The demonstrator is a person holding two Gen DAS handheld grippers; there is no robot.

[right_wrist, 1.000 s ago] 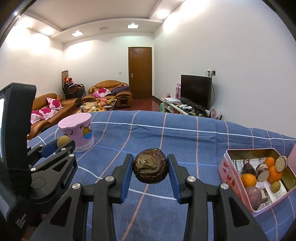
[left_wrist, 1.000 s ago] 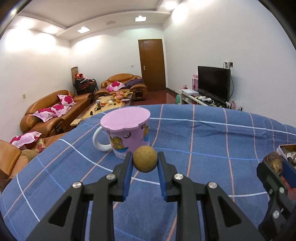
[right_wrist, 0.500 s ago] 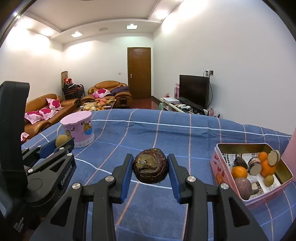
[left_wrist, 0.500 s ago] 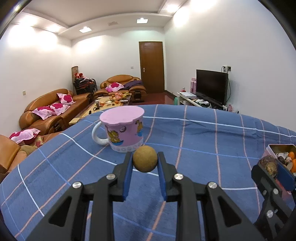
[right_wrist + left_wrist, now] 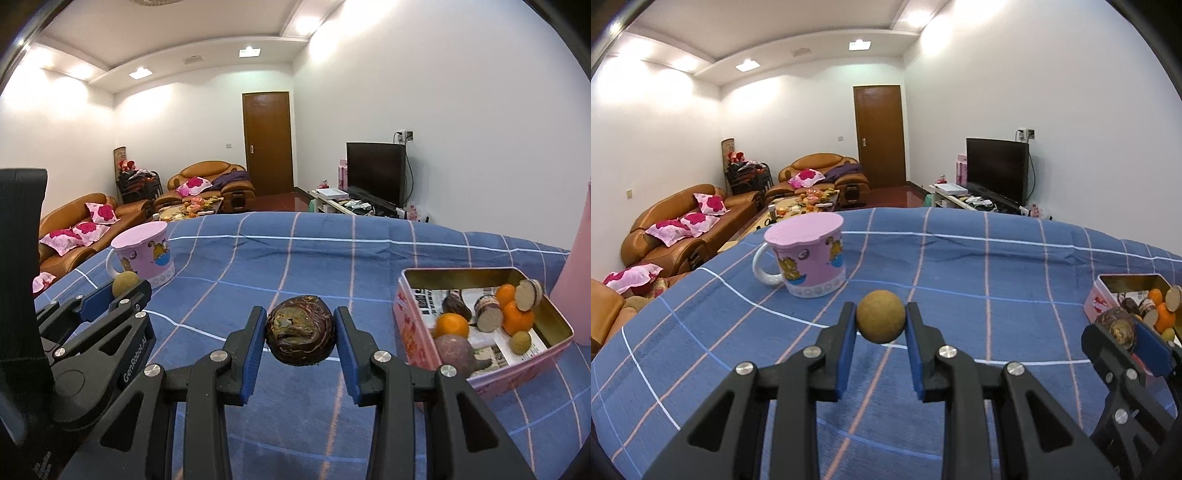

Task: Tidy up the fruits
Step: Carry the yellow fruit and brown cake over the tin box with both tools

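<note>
left claw: blue-padded black fingers closed tight on a small round tan-brown fruit, pads pressing both sides, fruit held clear above the blue plaid cloth-covered table. in the right wrist view the same claw shows at the left edge with the tan fruit at its tips.

right claw: narrowly parted, gripping a dark purple-brown wrinkled round fruit between its blue pads, also off the cloth. from the left wrist view this claw sits at the right edge, dark fruit in it.

pink rectangular tin box, open, on the table just right of the right claw. contents on a newspaper lining: three orange citrus fruits, a small yellow-green fruit, a purple round fruit, and several cut brown pieces with pale faces.

pink cartoon-printed mug with a pink lid stands upright at the far left of the table, well apart from the tin. a pale pink object stands at the right edge behind the tin; cannot tell what it is.
</note>
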